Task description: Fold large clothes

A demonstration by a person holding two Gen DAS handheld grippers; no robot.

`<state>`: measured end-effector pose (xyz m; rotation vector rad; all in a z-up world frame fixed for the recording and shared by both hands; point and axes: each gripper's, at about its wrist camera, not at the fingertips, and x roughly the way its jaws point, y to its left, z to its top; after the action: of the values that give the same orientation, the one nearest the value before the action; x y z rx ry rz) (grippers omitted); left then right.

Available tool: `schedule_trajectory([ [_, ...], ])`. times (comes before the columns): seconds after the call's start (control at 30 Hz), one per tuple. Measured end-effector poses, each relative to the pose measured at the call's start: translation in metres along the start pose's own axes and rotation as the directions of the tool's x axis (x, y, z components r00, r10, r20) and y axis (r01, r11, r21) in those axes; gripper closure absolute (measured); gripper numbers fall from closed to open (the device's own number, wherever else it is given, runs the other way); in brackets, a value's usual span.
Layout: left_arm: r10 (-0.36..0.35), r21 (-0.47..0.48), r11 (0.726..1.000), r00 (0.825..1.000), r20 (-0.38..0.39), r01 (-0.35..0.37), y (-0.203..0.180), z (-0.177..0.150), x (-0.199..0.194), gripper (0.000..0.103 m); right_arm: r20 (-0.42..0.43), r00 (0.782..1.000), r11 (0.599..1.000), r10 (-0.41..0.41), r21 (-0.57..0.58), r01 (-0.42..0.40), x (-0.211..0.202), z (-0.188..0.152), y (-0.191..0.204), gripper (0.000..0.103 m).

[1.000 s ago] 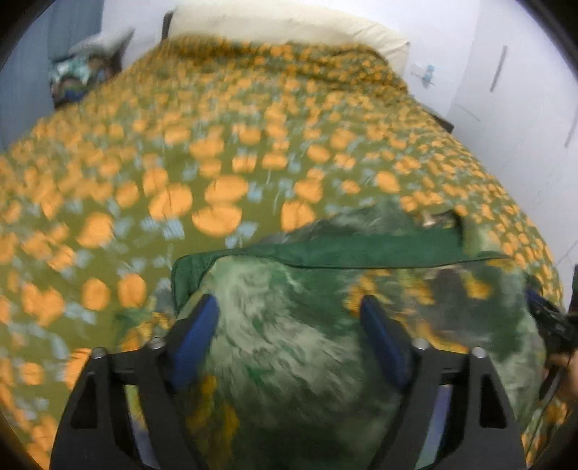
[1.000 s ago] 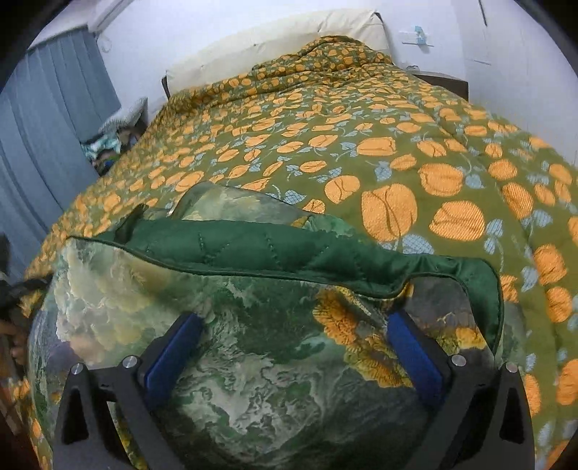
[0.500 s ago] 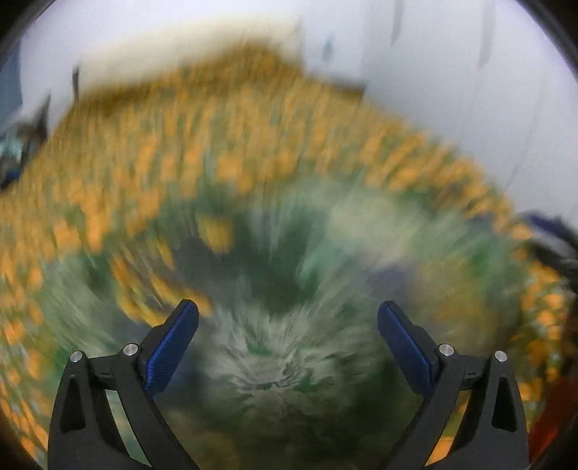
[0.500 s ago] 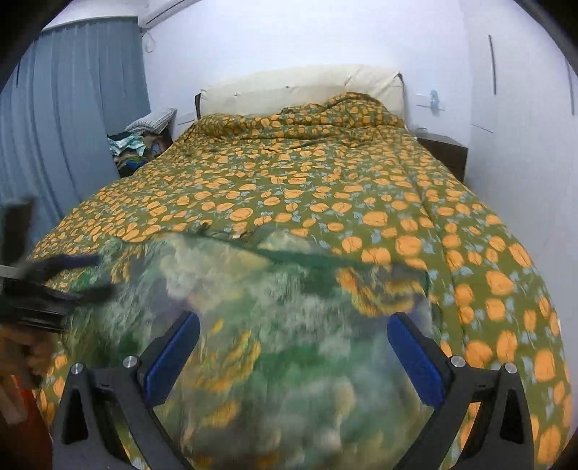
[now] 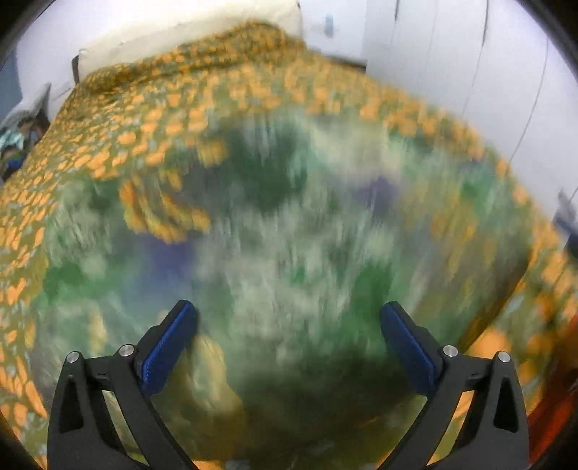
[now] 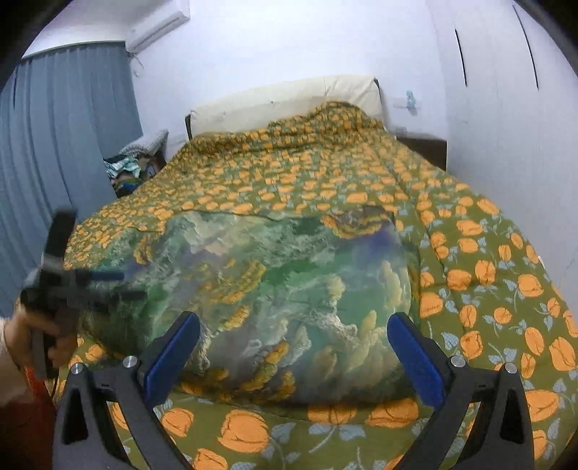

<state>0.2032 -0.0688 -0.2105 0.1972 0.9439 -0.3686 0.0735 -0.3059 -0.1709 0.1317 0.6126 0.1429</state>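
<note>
A: Green, cream and orange print, quilted: the folded garment (image 6: 274,300) lies as a thick bundle on the bedspread (image 6: 480,274), near the foot of the bed, its long edge running across the right wrist view.

B: Bedspread noted: olive ground with orange flowers. Gripper states?

A: Right gripper (image 6: 294,347): blue pads spread wide, nothing between them. It is held above the bedspread on the near side of the bundle; contact with the cloth cannot be determined. Left gripper (image 5: 289,340): jaws likewise wide apart, over the garment (image 5: 289,235), holding nothing. That frame is heavily motion-blurred, so seams and edges of the cloth are unreadable.

B: Is the left gripper seen from the other camera?

A: Yes. In the right wrist view the left gripper (image 6: 119,285) shows at the left edge, blurred, held in the person's hand (image 6: 32,336), its tips over the left end of the bundle. Touching or not: cannot tell.

B: Surroundings?

A: Cream headboard (image 6: 281,101) at the far end of the bed. Blue-grey curtain (image 6: 61,141) on the left, with a pile of clothes (image 6: 126,170) in the corner beside it. White wardrobe doors (image 6: 505,108) on the right. Air-conditioning unit (image 6: 159,23) high on the wall.
</note>
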Motion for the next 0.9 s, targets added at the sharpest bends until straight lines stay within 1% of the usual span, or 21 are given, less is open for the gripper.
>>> schedule_trajectory([
  [0.03, 0.026, 0.027, 0.999, 1.000, -0.014, -0.026, -0.005, -0.007, 0.011, 0.000, -0.008, 1.000, 1.000, 0.000, -0.003, 0.000, 0.006, 0.000, 0.000, 0.001],
  [0.07, 0.050, 0.057, 0.997, 0.999, -0.008, -0.049, -0.009, -0.012, 0.019, 0.000, -0.023, 1.000, 1.000, -0.006, -0.003, 0.006, 0.011, -0.002, 0.001, 0.001],
  [0.13, 0.068, 0.075, 0.995, 0.998, 0.001, -0.068, -0.013, -0.011, 0.018, 0.000, -0.060, 0.998, 1.000, -0.015, 0.001, 0.015, 0.022, -0.006, -0.002, 0.001],
  [0.2, 0.043, 0.056, 0.998, 0.999, -0.023, -0.041, -0.011, -0.001, 0.008, 0.000, -0.078, 0.997, 1.000, -0.005, 0.012, 0.006, 0.026, -0.009, -0.006, 0.001],
  [0.23, 0.019, 0.040, 0.999, 1.000, -0.012, -0.018, -0.009, 0.005, 0.001, 0.001, -0.070, 0.998, 1.000, 0.002, 0.009, -0.001, 0.024, -0.010, -0.007, 0.001],
  [0.27, -0.005, 0.019, 1.000, 1.000, 0.010, 0.005, -0.005, 0.014, -0.006, 0.001, -0.061, 0.998, 1.000, 0.002, 0.003, -0.002, 0.022, -0.010, -0.008, 0.001],
  [0.3, -0.023, -0.017, 1.000, 0.999, 0.041, 0.023, 0.004, 0.030, -0.014, 0.001, -0.053, 0.999, 1.000, 0.000, -0.004, 0.000, 0.021, -0.010, -0.009, 0.001],
  [0.33, -0.028, -0.043, 0.999, 0.998, 0.053, 0.030, 0.010, 0.042, -0.016, 0.001, -0.050, 0.999, 1.000, -0.001, -0.002, 0.001, 0.021, -0.009, -0.011, 0.001],
  [0.4, -0.029, -0.106, 0.994, 0.998, 0.057, 0.035, 0.027, 0.072, -0.007, 0.001, -0.046, 0.999, 1.000, 0.009, 0.017, -0.009, 0.021, -0.009, -0.013, 0.001],
  [0.47, 0.002, -0.151, 0.989, 0.999, 0.042, 0.004, 0.040, 0.099, 0.013, 0.001, -0.041, 0.999, 0.999, 0.033, 0.041, -0.031, 0.023, -0.007, -0.015, 0.001],
  [0.5, 0.014, -0.159, 0.987, 0.999, 0.032, -0.009, 0.044, 0.106, 0.023, 0.001, -0.039, 0.998, 0.998, 0.041, 0.043, -0.040, 0.023, -0.007, -0.015, 0.001],
  [0.53, 0.032, -0.170, 0.985, 0.999, 0.004, -0.031, 0.048, 0.115, 0.040, 0.001, -0.037, 0.998, 0.998, 0.047, 0.040, -0.046, 0.023, -0.007, -0.015, 0.001],
  [0.57, 0.047, -0.183, 0.982, 0.998, -0.046, -0.055, 0.053, 0.123, 0.063, 0.000, -0.039, 0.998, 0.998, 0.051, 0.036, -0.049, 0.023, -0.008, -0.014, 0.001],
  [0.63, 0.035, -0.198, 0.978, 0.993, -0.115, -0.058, 0.058, 0.123, 0.095, 0.000, -0.049, 0.997, 0.998, 0.062, 0.035, -0.060, 0.025, -0.009, -0.015, 0.001],
  [0.67, 0.039, -0.196, 0.978, 0.991, -0.131, -0.064, 0.058, 0.122, 0.105, 0.000, -0.055, 0.996, 0.997, 0.066, 0.037, -0.064, 0.026, -0.009, -0.016, 0.001],
  [0.7, 0.050, -0.185, 0.980, 0.991, -0.125, -0.073, 0.055, 0.120, 0.111, 0.000, -0.061, 0.996, 0.997, 0.068, 0.041, -0.065, 0.027, -0.010, -0.018, 0.001],
  [0.83, 0.054, -0.174, 0.982, 0.993, -0.101, -0.071, 0.055, 0.127, 0.103, 0.000, -0.050, 0.996, 0.996, 0.069, 0.061, -0.066, 0.026, -0.008, -0.026, 0.001],
  [0.9, 0.033, -0.194, 0.980, 0.997, -0.069, -0.046, 0.059, 0.126, 0.082, 0.002, -0.034, 0.997, 0.995, 0.071, 0.078, -0.068, 0.024, -0.006, -0.032, 0.001],
])
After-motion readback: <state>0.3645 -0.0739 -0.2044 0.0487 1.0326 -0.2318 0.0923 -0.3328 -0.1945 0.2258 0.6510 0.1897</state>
